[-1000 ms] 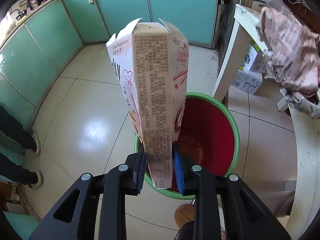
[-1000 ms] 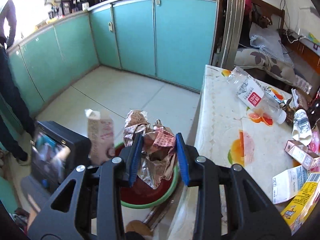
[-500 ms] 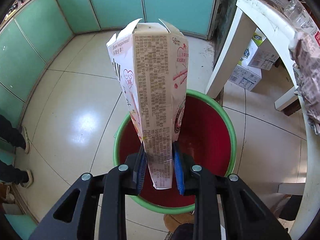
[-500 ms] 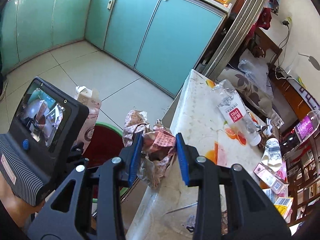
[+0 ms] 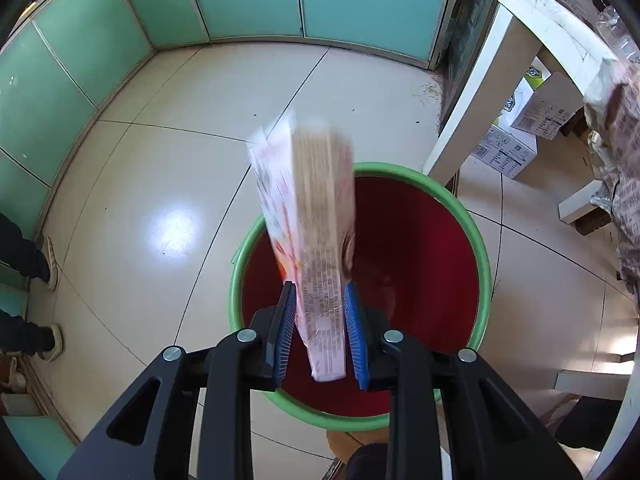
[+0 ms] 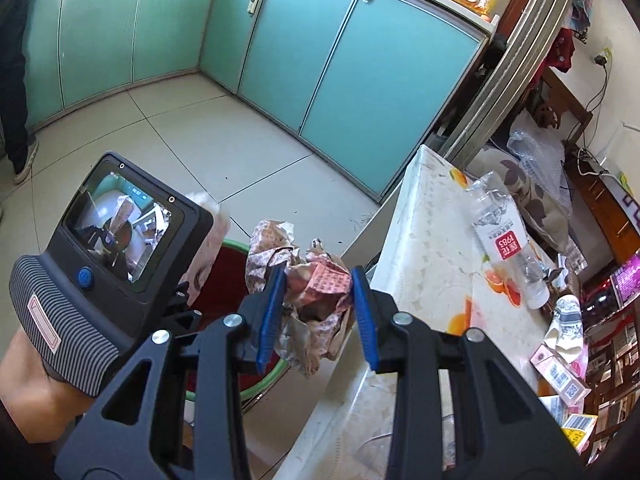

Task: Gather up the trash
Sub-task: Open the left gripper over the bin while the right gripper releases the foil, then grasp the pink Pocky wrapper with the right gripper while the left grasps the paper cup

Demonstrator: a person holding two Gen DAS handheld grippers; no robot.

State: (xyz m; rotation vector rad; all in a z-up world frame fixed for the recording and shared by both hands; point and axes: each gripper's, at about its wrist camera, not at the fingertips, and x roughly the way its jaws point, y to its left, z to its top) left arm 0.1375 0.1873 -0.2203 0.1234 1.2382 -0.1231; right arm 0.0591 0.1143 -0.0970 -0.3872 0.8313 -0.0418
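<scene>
The left gripper (image 5: 320, 326) is pinching the low end of a carton (image 5: 310, 216), jaws narrow with the pads on both sides of it, and it's hanging right over the bin (image 5: 478, 236), a red tub with a green rim sitting on the floor. The carton is looking blurred. If I were doing this, I'd just let the jaws go slack here, since the bottom end is already inside the rim; tipping it toward the bin's middle first should keep it from catching the near edge.

The right gripper (image 6: 318, 312) is clamping a wad of crumpled paper (image 6: 316, 280), hovering at the near edge of the table (image 6: 424, 248), right of the bin. That one's going next, I reckon.

The floor is pale glossy tile with teal cabinets (image 6: 280, 44) running along the far side. More trash is sitting on the table: a clear bottle (image 6: 506, 240) and small boxes (image 6: 560, 376) further right.
</scene>
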